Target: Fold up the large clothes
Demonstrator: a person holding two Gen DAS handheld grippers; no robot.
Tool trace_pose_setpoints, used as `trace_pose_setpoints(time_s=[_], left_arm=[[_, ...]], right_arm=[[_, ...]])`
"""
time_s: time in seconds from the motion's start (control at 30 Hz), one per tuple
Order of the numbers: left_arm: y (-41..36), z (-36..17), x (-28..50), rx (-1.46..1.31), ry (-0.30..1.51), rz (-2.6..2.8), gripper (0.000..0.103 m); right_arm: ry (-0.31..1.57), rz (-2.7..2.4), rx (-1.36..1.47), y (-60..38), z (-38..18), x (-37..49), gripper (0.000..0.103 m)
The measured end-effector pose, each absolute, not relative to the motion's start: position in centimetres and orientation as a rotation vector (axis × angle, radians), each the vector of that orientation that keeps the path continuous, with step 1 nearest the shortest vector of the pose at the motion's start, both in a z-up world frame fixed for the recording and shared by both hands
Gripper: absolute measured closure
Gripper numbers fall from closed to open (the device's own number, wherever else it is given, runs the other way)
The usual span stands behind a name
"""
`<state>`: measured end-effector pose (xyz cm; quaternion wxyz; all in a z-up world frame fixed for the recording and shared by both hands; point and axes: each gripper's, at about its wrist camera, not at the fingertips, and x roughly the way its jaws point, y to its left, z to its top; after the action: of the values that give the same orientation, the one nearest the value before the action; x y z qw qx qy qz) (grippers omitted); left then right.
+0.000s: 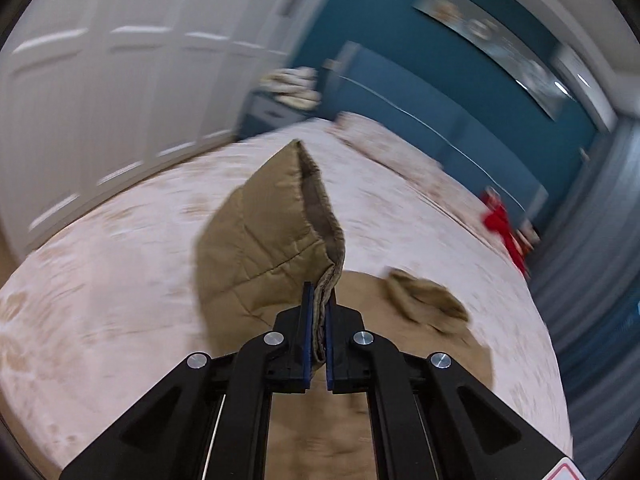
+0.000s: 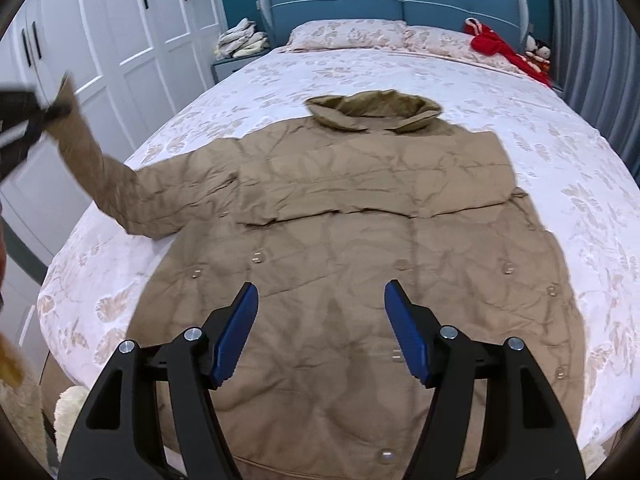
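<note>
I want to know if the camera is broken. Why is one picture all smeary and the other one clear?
Not broken: in the left wrist view the wardrobe and bed are streaked by motion blur, while the sleeve in the left gripper looks sharper. The right wrist view is crisp on the coat; only its left edge blurs. Both fisheyes bend straight lines.

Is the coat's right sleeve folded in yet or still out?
Folded in: the right sleeve lies flat across the coat chest.
</note>
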<state>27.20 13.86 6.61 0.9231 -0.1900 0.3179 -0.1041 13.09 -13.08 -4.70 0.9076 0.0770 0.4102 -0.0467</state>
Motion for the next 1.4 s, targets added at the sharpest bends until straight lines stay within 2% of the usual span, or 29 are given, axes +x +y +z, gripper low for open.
trace_pose_setpoints(time_s=[0.2,0.47,0.87,0.9,0.93,0.97,1.0,1.03,1.07,1.13,1.23,1.4], left_arm=[[2.1,6.3,27.8,-0.266,0.698,-0.362,0.101],[-10.2,0.9,28.9,-0.158,0.832,-0.466,0.101],[-18.5,-8.0,29.5,-0.112,1.054,-0.534,0.1],[-18.6,-8.6,29.6,-0.126,1.083,-0.539,0.093],[-18.5,-8.9,29.5,-0.148,1.109,-0.558,0.08],[-18.1,-8.8,29.1,-0.189,1.132,-0.601,0.072],[-17.5,-8.5,28.7,-0.208,1.133,-0.614,0.051],[-16.3,-7.6,27.8,-0.214,1.106,-0.61,0.043],[-15.3,-7.0,27.1,-0.216,1.071,-0.61,0.041],[-12.1,-4.9,25.4,-0.211,0.993,-0.614,0.018],[-6.3,-3.0,24.2,-0.246,0.896,-0.526,0.016],[3.6,-5.7,27.6,-0.371,0.951,-0.272,0.018]], right_arm=[[0.847,-0.153,0.204,-17.5,-5.3,11.9,0.039],[0.878,-0.214,0.252,-22.3,-7.4,10.7,0.037],[0.906,-0.28,0.318,-27.7,-9.9,9.8,0.037],[0.908,-0.284,0.319,-28.0,-10.1,9.8,0.037],[0.911,-0.289,0.32,-28.4,-10.2,9.7,0.037],[0.913,-0.294,0.32,-28.7,-10.3,9.6,0.037],[0.913,-0.3,0.32,-28.9,-10.3,9.5,0.037],[0.913,-0.308,0.317,-29.3,-10.3,9.4,0.037],[0.911,-0.314,0.313,-29.5,-10.2,9.3,0.037],[0.903,-0.323,0.311,-30.0,-9.9,9.3,0.037],[0.896,-0.313,0.324,-30.1,-9.5,9.8,0.037],[0.885,-0.181,0.431,-29.5,-8.8,13.3,0.036]])
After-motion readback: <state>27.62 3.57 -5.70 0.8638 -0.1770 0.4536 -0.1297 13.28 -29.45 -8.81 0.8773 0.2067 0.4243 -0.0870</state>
